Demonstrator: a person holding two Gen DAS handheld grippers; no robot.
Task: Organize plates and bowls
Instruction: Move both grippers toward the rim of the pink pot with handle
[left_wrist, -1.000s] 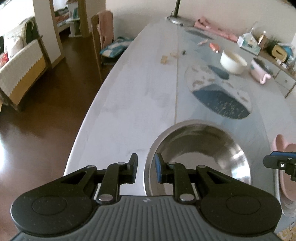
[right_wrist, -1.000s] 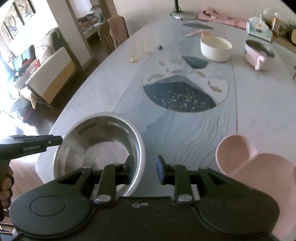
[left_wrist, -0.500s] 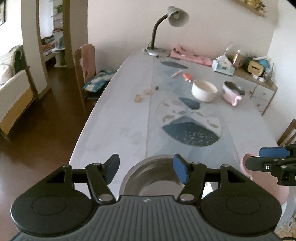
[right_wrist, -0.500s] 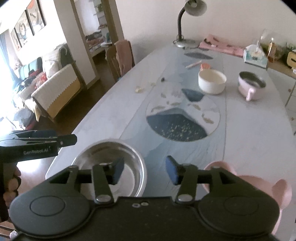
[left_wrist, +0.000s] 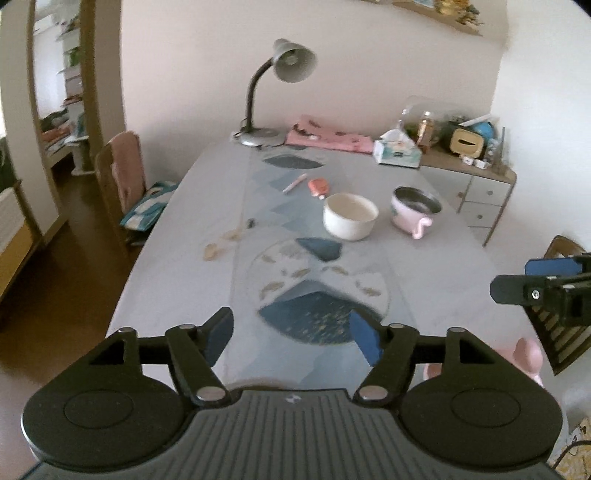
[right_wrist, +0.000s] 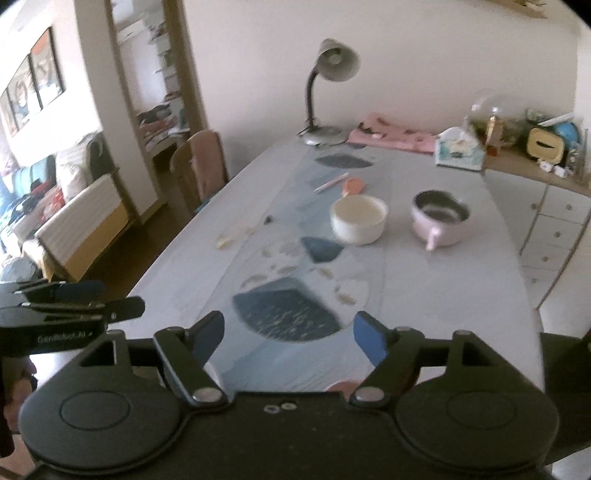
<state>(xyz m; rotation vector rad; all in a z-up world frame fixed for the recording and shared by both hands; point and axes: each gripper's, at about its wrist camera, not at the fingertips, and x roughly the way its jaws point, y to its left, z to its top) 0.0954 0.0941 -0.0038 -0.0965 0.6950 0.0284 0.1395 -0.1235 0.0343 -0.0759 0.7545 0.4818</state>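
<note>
My left gripper (left_wrist: 291, 338) hangs above the near end of the long table (left_wrist: 177, 280), its jaws opening with nothing between them. My right gripper (right_wrist: 290, 338) is beside it, jaws also opening and empty. Each shows in the other's view: the right gripper (left_wrist: 517, 280) at the right edge, the left gripper (right_wrist: 85, 299) at the left edge. A white bowl (left_wrist: 350, 216) (right_wrist: 358, 219) and a pink handled pot (left_wrist: 415, 210) (right_wrist: 439, 218) stand mid-table, far ahead. A bit of a pink plate (left_wrist: 528, 354) peeks out at lower right. The steel bowl is hidden.
A desk lamp (left_wrist: 280, 92), pink cloth (left_wrist: 328, 140) and tissue box (left_wrist: 397, 151) sit at the far end. A pen (left_wrist: 294, 182) and an orange item (left_wrist: 318, 186) lie before the bowl. A chair (left_wrist: 122, 177) stands left, a sideboard (left_wrist: 476, 184) right.
Both grippers rose and tipped up from the table's near edge while their jaws widened. The steel bowl and most of the pink plates slid out of view below.
</note>
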